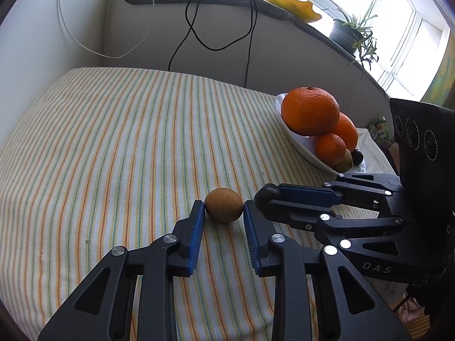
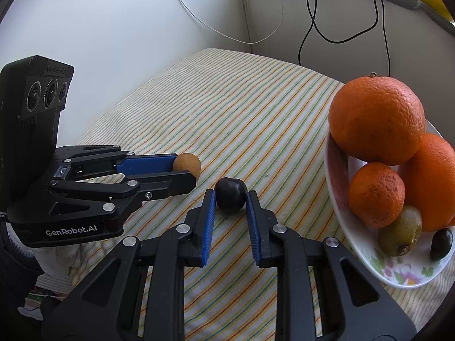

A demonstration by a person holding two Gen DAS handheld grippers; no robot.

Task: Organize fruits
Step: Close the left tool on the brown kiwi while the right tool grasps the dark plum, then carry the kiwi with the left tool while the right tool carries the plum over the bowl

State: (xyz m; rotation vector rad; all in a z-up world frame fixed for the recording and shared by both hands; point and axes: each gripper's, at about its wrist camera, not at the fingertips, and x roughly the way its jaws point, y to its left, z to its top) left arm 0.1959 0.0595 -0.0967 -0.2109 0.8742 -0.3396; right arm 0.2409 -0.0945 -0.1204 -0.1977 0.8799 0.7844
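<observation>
We judge the job nearly done: the plate [image 2: 338, 216] already carries three oranges [image 2: 375, 116], a kiwi [image 2: 399, 231] and a small dark fruit [image 2: 440, 244]. Two pieces are left on the striped tabletop [image 1: 113, 142], both near the plate and just beside each other.

Our left gripper [image 1: 224, 207] has its fingers spread around the brown fruit [image 1: 223, 204], the pads at or nearly at its sides; we cannot tell if they press yet. Our right gripper [image 2: 230, 196] stands the same way around the plum [image 2: 230, 194], fingers parted on either flank, contact unclear. Both fruits rest on the cloth, not lifted.

The right wrist view shows the plate's flowered rim, the kiwi and the dark fruit clearly. The left wrist view shows these half hidden behind the oranges, but adds the window sill, a potted plant [image 1: 352, 32] and a yellow dish [image 1: 293, 5].
</observation>
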